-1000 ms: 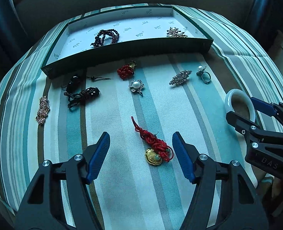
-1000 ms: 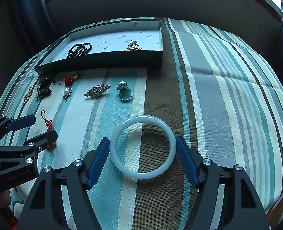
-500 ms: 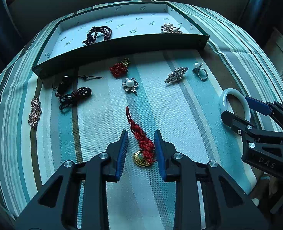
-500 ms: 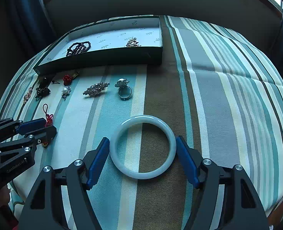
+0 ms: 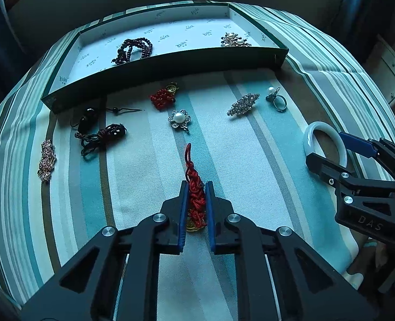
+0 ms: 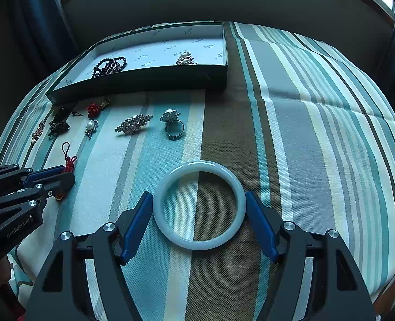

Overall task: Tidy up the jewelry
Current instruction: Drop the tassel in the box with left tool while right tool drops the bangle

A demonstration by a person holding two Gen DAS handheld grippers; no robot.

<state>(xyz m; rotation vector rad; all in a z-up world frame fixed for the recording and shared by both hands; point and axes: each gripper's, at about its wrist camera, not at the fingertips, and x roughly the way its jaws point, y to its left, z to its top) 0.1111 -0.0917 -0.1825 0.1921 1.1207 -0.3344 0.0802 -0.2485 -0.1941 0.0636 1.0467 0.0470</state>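
A red knotted cord charm (image 5: 196,195) with a gold pendant at its near end lies on the striped cloth. My left gripper (image 5: 196,184) is closing on it, and both blue pads press against the knot's sides. In the right wrist view the same charm (image 6: 68,160) sticks out beyond the left gripper (image 6: 60,176). A white bangle (image 6: 197,242) lies flat on the cloth, and my right gripper (image 6: 198,195) spans it with a pad touching each side. The left wrist view shows that bangle (image 5: 308,136) between the right gripper's (image 5: 326,147) fingers.
A green-walled tray (image 5: 170,64) at the back holds a dark beaded bracelet (image 5: 134,49) and a pearl brooch (image 5: 234,40). In front of it lie a small red knot (image 5: 162,97), a pearl flower (image 5: 180,119), a rhinestone brooch (image 5: 243,104), a pearl ring (image 5: 276,99), dark cords (image 5: 101,136) and a chain (image 5: 46,163).
The left gripper's jaws have come together from wide open onto the red knotted charm, which now lies straighter between them. The right gripper and the bangle have stayed as they were.
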